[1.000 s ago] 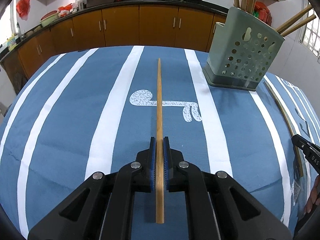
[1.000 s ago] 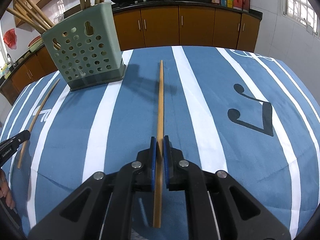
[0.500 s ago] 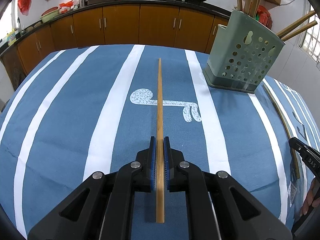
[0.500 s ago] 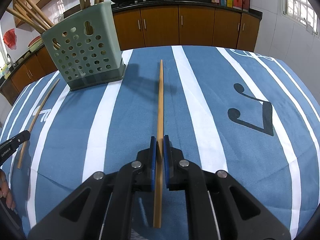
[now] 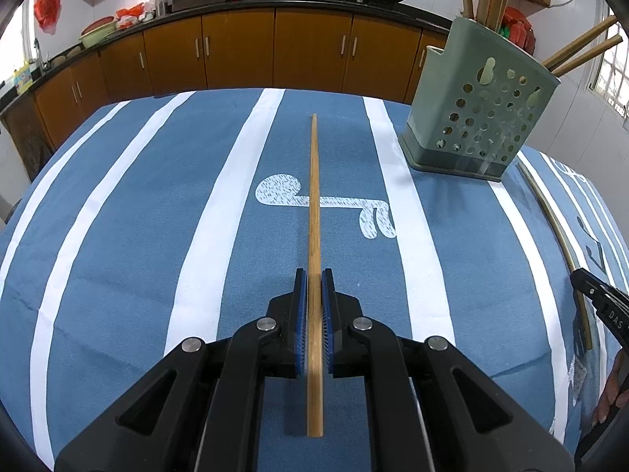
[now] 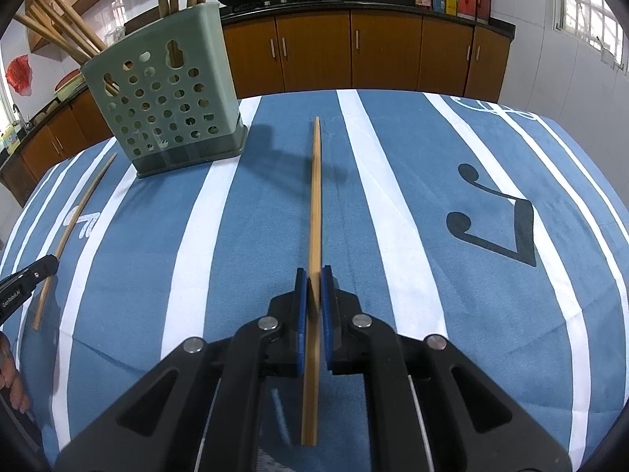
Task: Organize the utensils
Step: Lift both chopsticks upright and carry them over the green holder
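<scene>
On a surface (image 5: 129, 212) under a blue, white-striped cloth, the left gripper (image 5: 314, 287) is closed on a wooden chopstick (image 5: 313, 204), and to its right the right gripper (image 6: 313, 285) clamps a second chopstick (image 6: 315, 196) the same way. Each is pinched near its back end so the shaft points ahead — likely readied for the perforated green utensil holder (image 6: 165, 110), already bristling with sticks. Both are slim, straight, tan and tapered.
</scene>
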